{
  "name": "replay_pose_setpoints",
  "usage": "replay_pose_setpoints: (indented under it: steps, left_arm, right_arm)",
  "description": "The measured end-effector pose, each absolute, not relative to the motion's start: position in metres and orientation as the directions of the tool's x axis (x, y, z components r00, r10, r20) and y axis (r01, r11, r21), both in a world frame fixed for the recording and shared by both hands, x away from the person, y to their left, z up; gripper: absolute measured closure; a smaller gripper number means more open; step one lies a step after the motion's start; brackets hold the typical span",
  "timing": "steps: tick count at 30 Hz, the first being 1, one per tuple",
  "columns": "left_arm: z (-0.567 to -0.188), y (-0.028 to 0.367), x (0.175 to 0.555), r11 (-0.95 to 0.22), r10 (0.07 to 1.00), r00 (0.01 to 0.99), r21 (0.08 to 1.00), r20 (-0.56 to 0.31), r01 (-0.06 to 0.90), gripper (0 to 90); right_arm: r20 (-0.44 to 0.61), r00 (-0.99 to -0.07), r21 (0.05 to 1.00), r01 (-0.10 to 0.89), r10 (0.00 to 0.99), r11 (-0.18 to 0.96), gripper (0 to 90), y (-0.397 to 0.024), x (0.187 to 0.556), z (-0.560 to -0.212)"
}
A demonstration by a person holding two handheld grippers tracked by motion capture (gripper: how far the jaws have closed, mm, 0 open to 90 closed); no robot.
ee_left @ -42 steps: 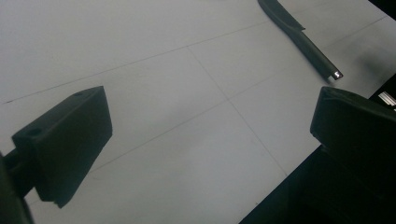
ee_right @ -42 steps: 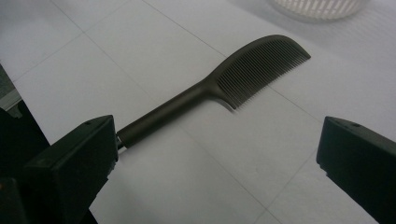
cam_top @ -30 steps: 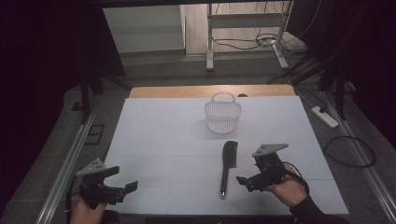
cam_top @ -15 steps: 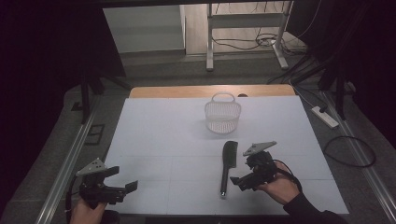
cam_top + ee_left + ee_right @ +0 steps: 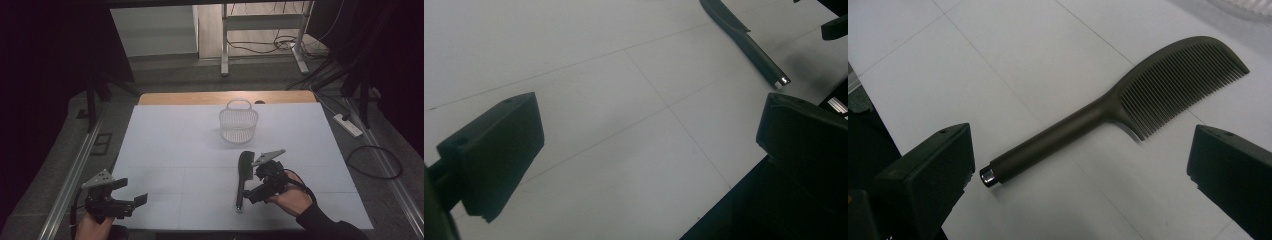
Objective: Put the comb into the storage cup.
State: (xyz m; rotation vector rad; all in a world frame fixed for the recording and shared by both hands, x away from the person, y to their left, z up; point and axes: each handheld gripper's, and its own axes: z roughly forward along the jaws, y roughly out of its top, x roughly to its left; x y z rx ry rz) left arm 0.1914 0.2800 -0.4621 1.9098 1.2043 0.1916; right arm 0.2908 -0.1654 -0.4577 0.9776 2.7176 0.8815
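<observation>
Right hand-held gripper [image 5: 1078, 165] over slender fine-toothed comb [image 5: 1128, 110]

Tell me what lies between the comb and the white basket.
Nothing: in the high view, bare white table cover runs from the comb up to the basket. The right gripper, open, sits beside the comb's handle, off that stretch.

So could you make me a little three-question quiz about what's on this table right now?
1. True or false: the comb is held by the right gripper.
2. Which is farther from the person, the comb or the basket?
3. The left gripper stands: A open, B shut on the comb.

Key: 1 false, it lies on the table between open jaws; 2 the basket; 3 A.
</observation>
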Motion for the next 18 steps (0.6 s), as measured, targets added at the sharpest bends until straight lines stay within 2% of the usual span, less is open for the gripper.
replay_pose_setpoints:
  steps: [18]
  left_arm:
    - [-0.462, 0.280, 0.192, -0.176, 0.798, 0.525, 0.720, -0.295, 0.671, 0.0]
  right_arm:
    - [0.079, -0.803, 0.520, 0.539, 0.591, 0.662, 0.0, -0.141, 0.297, -0.465]
